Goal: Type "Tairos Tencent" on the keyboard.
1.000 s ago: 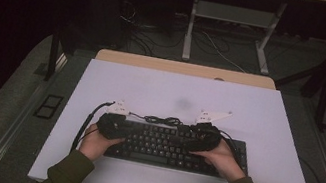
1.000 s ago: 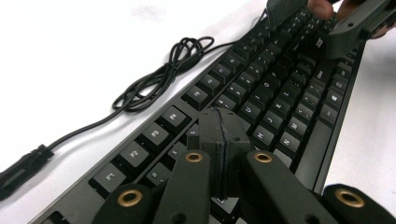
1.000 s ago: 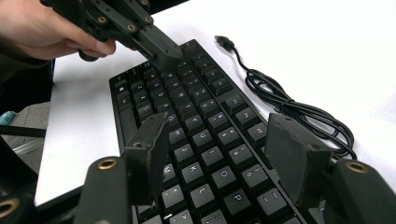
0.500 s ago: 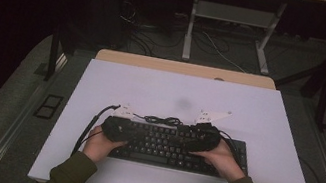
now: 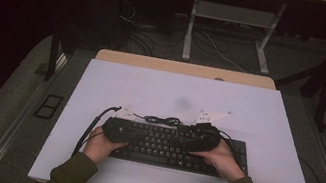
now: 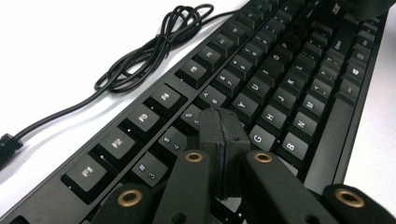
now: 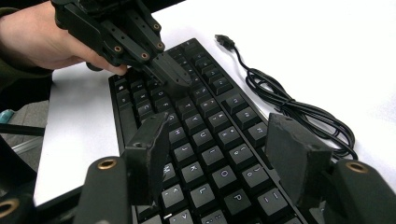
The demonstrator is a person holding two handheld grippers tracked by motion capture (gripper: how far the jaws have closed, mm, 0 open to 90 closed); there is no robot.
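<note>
White tabletop (image 5: 268,115) is carrying a black keyboard (image 5: 169,146) near the person's edge, its coiled cable (image 5: 163,120) lying just behind it. Left gripper (image 6: 223,128) is hovering over the keys with jaws pressed together, gripping nothing. Right gripper (image 7: 219,154) is hovering over the keyboard, jaws standing apart and empty. Dark floor is surrounding the table.

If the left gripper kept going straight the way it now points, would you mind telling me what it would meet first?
Most likely the keyboard. The left gripper, jaws shut with nothing between them, points down at the letter keys around T and G and looks almost on them. How much gap remains is unclear.
</note>
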